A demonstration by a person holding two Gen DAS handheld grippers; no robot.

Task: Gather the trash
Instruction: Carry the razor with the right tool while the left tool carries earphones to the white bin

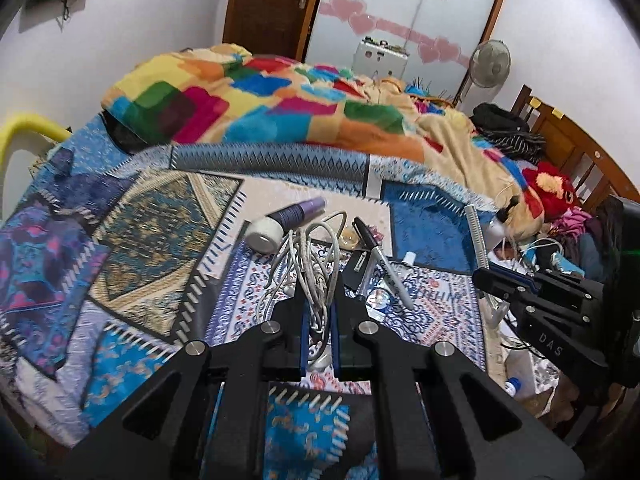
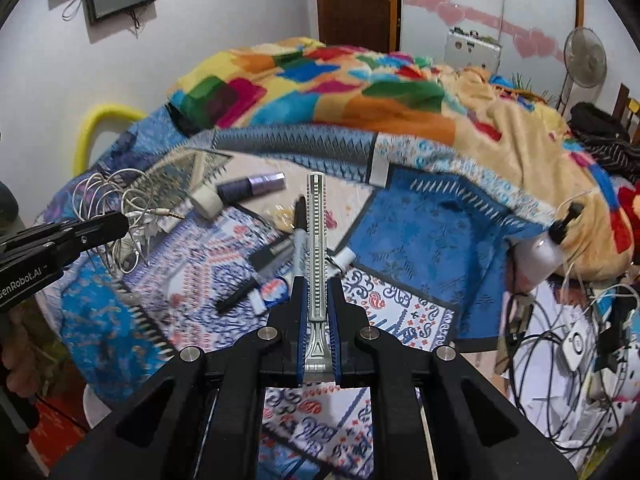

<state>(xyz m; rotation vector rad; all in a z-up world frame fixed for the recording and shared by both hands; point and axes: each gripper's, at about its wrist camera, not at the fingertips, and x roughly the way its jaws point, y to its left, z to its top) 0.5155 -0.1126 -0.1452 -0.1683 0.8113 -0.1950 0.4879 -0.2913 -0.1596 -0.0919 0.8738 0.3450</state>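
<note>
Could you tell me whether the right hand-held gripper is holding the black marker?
No, the right hand-held gripper is shut on a silver razor, while the black marker lies on the patterned bedspread.

The razor (image 2: 317, 248) looked like silvery ribbed plastic, the bedspread (image 1: 160, 240) matt printed cloth (far blanket (image 1: 256, 100) fleecy).

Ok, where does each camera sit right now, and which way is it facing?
Left wrist: on the left gripper, facing down at the bed; shut on the white cable bundle; the right gripper at the right edge.
Right wrist: on the right gripper, same direction; shut on the grey razor; the left gripper at the left edge.
Shared: purple bottle, black marker, colourful blanket.
</note>
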